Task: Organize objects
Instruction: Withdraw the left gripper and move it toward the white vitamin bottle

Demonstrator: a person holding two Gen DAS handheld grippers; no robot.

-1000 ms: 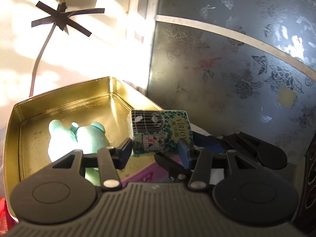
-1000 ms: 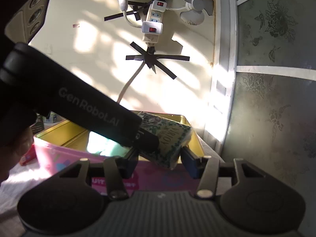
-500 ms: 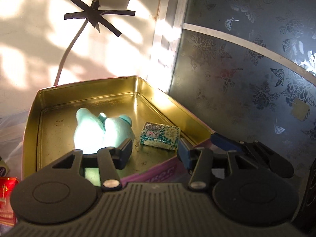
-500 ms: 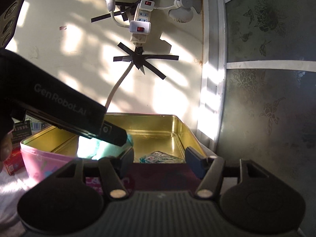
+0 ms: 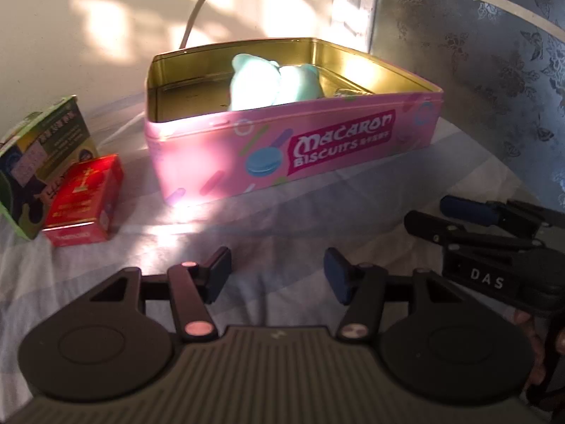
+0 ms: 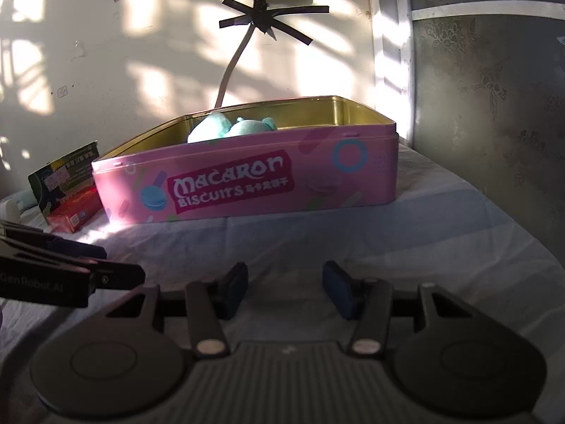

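My left gripper [image 5: 277, 275] and my right gripper [image 6: 284, 289] both hang released and hold nothing, low over the cloth-covered bench [image 5: 317, 205] in front of the pink tin [image 5: 300, 141]. In the tin a teal plush toy [image 5: 268, 81] lies already. The red box [image 5: 83, 201] and the green box [image 5: 39, 155] lie outside, left of the tin and touching each other. I judge the red box is next. I should approach it with the left gripper from above, close on its narrow sides, and lift straight so the leaning green box is not dragged.
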